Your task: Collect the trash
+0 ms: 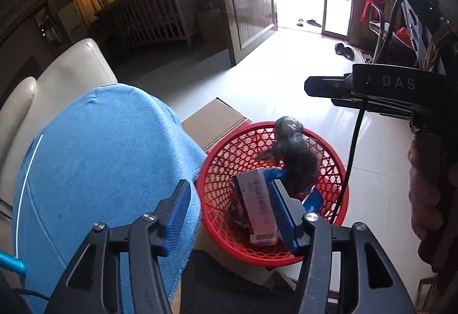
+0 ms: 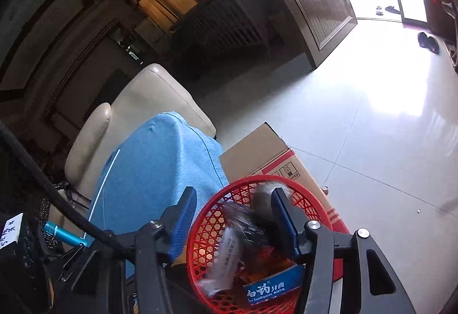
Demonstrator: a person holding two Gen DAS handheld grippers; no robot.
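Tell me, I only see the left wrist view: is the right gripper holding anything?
Observer: No, the right gripper is open and empty above the red basket.
Operator: What's the blue thing beside the pink box?
Observer: A blue box printed Toothpaste, lying in the basket.
Operator: Any markings on the cardboard box?
Observer: Red stripes and handling symbols on its side.
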